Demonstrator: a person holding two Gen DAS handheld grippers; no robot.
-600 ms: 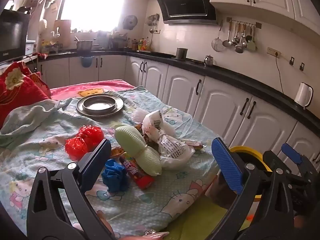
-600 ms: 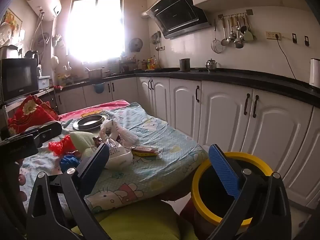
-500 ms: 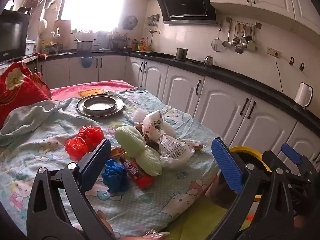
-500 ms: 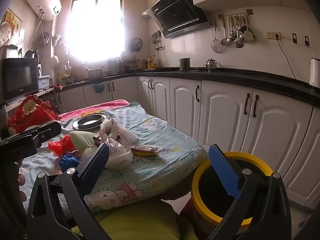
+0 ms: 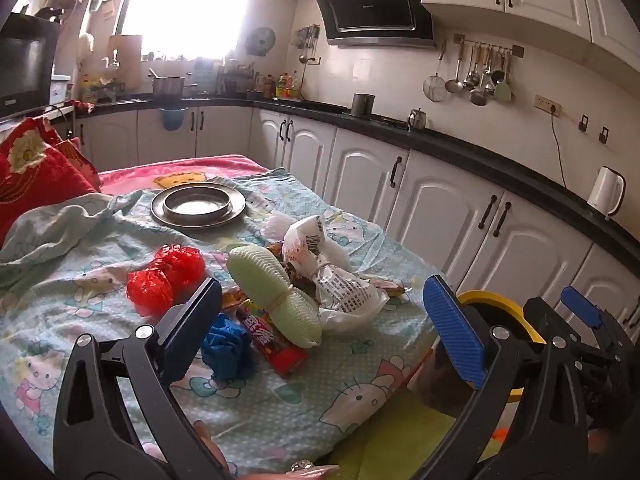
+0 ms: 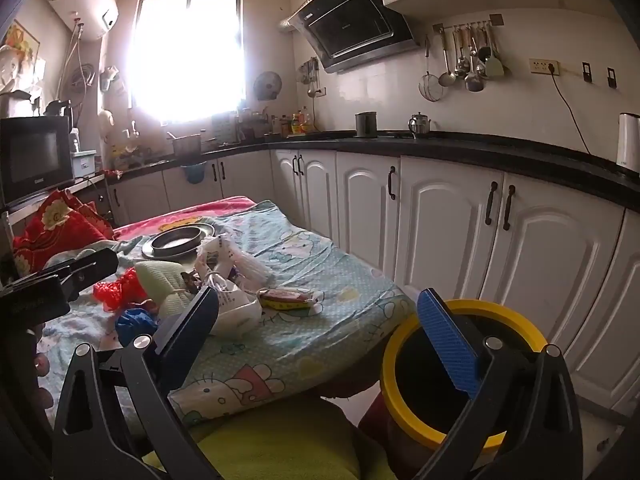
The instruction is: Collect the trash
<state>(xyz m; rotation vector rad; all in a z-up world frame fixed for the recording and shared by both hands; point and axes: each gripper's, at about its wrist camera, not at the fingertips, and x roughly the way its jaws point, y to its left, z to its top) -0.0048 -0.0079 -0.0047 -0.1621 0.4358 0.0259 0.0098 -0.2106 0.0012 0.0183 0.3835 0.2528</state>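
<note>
left wrist view: the left gripper (image 5: 322, 320) hung above the near edge of a table covered with a pale blue cartoon cloth (image 5: 280, 396), its jaws spread as wide as they go and holding nothing. the trash lay in a loose heap on the cloth ahead of the jaws. a crumpled blue bag (image 5: 226, 346) and a red snack wrapper (image 5: 276, 344) were nearest, touching each other. a pale green foam net sleeve (image 5: 272, 292) lay across the wrapper's far end, tied in the middle with a band. just right of it sat a knotted white printed bag (image 5: 340, 280), and a small wrapper (image 5: 390, 288) poked out beyond that. two red crumpled bags (image 5: 166, 274) sat together to the left of the heap. farther back, apart from the trash, stood a round metal tray (image 5: 198, 206) with a shallow pan in it. a bin with a yellow rim (image 5: 500, 308) stood off the right edge of the table, partly hidden by the right gripper (image 5: 580, 312), whose blue pad showed above it.

right wrist view: the right gripper (image 6: 318, 320) was likewise fully spread and empty, pointing slightly down. its right finger (image 6: 448, 344) stood in front of the open mouth of the yellow-rimmed bin, which sat on the floor beside the white cabinets (image 6: 440, 220). the white bag and the small wrapper lay on the cloth just past the left finger. the left gripper reached in from the left edge, above the red bags.
</note>
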